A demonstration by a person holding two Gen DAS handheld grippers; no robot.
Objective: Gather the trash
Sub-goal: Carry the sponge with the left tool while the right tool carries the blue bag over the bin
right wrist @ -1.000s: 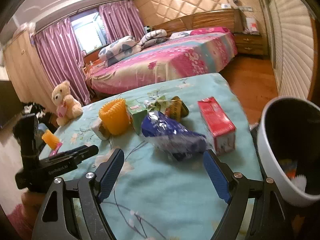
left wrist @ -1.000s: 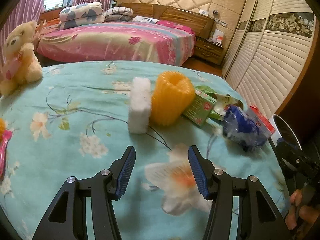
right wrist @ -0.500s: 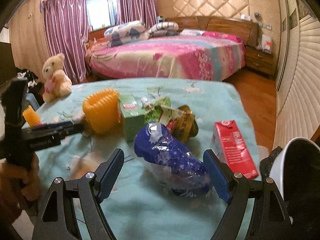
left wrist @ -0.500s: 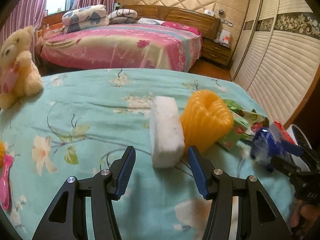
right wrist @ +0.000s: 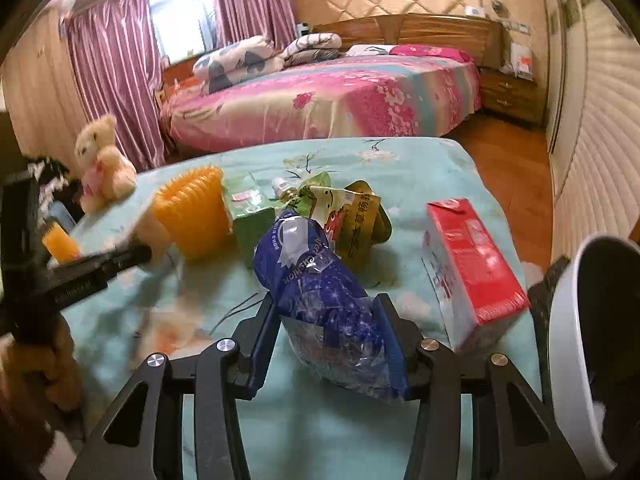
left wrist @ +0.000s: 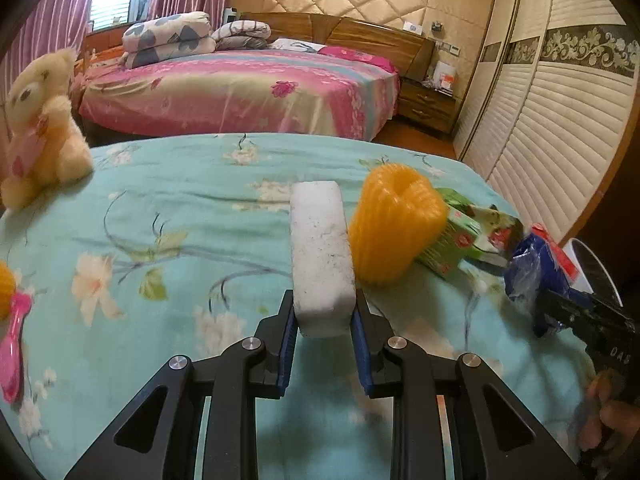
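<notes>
The left hand-held gripper (left wrist: pixel 324 330) is pinching the near end of the white foam block (left wrist: pixel 321 256), one blue pad flat on each long side. This hold keeps the block level while its far end lies on the turquoise floral surface (left wrist: pixel 168 200), just beside the yellow ribbed cup (left wrist: pixel 394 228).

The right hand-held gripper (right wrist: pixel 328 344) is clamped across the lower body of the blue plastic pouch (right wrist: pixel 316 288). The film buckles between the pads, so the grip probably depends on compression.

The white bin (right wrist: pixel 572 344) stands at the right edge of the surface, near this gripper, most likely to keep the transfer short.

The red carton (right wrist: pixel 472 268), green carton (right wrist: pixel 248 216) and snack wrappers (right wrist: pixel 344 216) lie uncollected on the surface.
</notes>
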